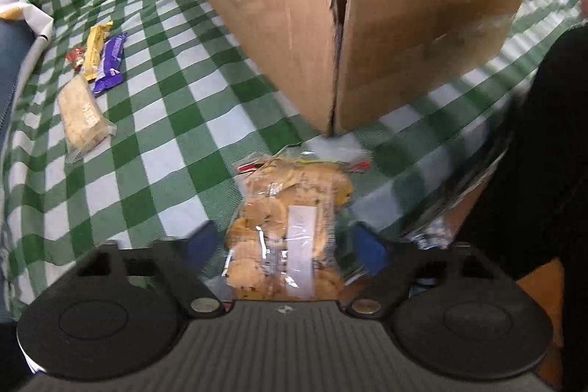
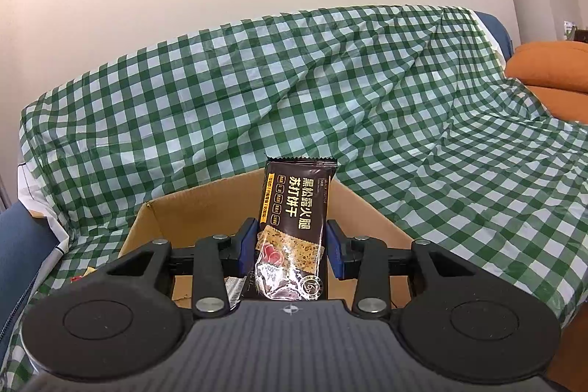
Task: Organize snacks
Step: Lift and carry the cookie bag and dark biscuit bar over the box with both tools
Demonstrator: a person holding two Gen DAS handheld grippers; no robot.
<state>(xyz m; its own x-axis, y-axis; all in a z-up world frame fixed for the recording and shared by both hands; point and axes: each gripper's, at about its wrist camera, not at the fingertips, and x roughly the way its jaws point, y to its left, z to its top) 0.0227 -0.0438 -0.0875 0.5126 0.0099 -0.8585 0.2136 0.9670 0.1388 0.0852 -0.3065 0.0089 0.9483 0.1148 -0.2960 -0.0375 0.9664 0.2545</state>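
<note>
In the left wrist view my left gripper (image 1: 286, 245) is shut on a clear bag of cookies (image 1: 290, 219), held above the green checked cloth just in front of the near corner of the cardboard box (image 1: 294, 35). In the right wrist view my right gripper (image 2: 290, 247) is shut on a dark brown cracker packet (image 2: 294, 223), held upright over the open cardboard box (image 2: 205, 212).
At the left lie a pale wafer packet (image 1: 82, 114), a purple bar (image 1: 110, 63), a yellow bar (image 1: 94, 48) and a small red sweet (image 1: 75, 56). The checked cloth (image 2: 367, 90) drapes over a sofa back. An orange cushion (image 2: 551, 68) sits at right.
</note>
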